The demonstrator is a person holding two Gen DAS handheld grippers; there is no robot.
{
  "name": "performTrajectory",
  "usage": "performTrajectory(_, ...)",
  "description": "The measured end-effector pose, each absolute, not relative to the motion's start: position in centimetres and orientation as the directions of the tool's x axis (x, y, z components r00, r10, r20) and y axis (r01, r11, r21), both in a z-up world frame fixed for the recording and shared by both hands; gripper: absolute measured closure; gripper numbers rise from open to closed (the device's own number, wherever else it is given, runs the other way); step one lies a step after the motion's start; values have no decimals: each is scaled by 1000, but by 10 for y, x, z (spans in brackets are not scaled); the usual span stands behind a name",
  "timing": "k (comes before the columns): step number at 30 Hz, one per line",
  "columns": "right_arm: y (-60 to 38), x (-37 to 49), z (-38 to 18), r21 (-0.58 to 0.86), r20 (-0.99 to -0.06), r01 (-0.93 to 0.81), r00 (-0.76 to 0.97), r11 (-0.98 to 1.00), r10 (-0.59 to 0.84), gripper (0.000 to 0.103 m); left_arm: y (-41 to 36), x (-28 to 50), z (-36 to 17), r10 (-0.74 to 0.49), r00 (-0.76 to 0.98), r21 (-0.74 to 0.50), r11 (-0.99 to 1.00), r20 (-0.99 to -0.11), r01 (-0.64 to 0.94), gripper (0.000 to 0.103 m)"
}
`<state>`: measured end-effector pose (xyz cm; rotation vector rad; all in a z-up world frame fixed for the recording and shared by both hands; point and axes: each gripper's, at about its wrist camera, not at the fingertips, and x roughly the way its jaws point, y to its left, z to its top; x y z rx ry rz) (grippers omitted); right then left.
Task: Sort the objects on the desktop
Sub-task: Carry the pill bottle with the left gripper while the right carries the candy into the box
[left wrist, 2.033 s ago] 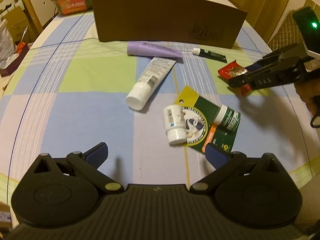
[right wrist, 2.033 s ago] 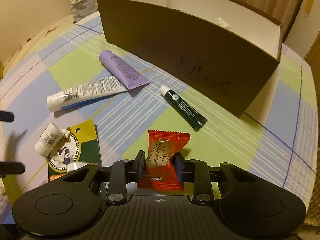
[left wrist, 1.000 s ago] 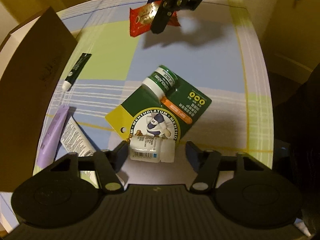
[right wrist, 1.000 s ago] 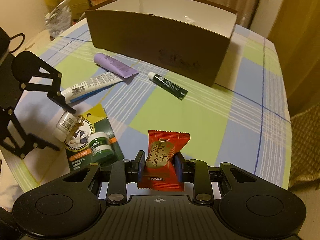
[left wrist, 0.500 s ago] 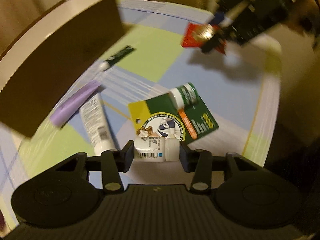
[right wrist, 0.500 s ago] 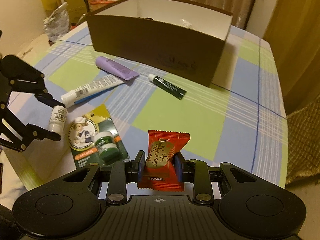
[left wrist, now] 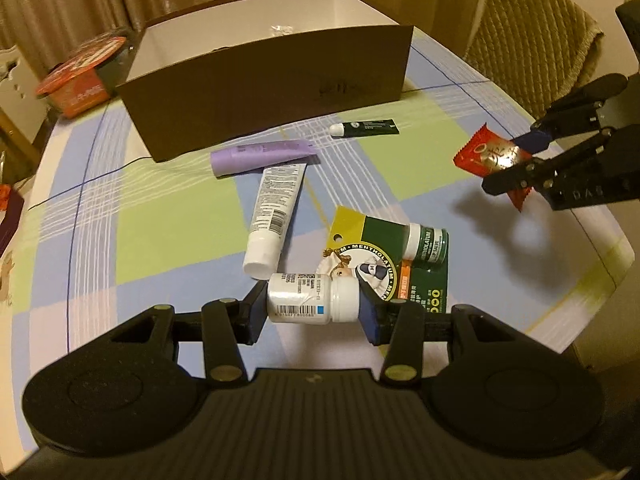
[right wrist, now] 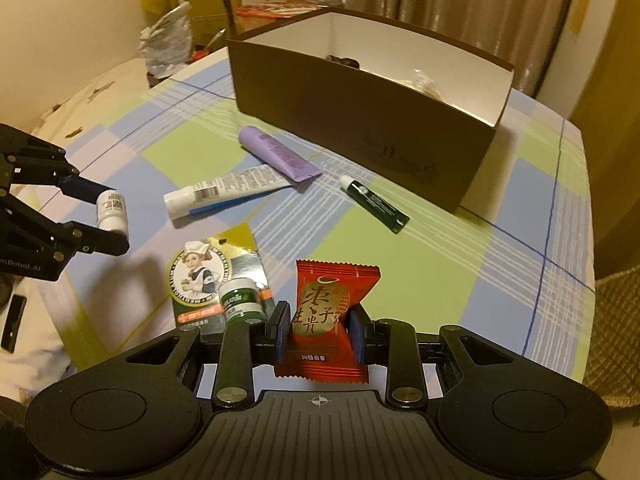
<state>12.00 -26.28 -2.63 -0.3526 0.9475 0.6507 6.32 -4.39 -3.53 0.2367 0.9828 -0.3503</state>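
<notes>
Both grippers are loaded: left gripper clamps the white pill bottle, right gripper pinches the red candy packet. Lift each clear over the brown box wall, upper centre, before releasing.

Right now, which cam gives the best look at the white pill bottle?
Left wrist. The white pill bottle lies sideways between the left gripper fingers, close up, with label and barcode readable. The right wrist view shows the same bottle small at the left edge, end-on and partly covered by a finger, label unreadable.
</notes>
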Motion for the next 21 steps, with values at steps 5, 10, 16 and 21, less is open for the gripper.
performTrajectory(5,-263,119,-23,-6,-837,-658,415,753,356,73,-49,57,-36,-173,518,33,930,-838,365,61)
performTrajectory(10,-264,119,-20,-12,-837,-661,417,751,353,73,-52,56,-36,-180,526,29,931,-831,364,61)
performTrajectory(16,-262,119,-16,-19,-836,-656,424,755,347,73,-46,61,-31,-198,535,30,922,-821,387,61)
performTrajectory(21,-250,122,-7,-28,-828,-625,452,780,332,73,-32,71,-25,-225,541,32,905,-810,425,61)
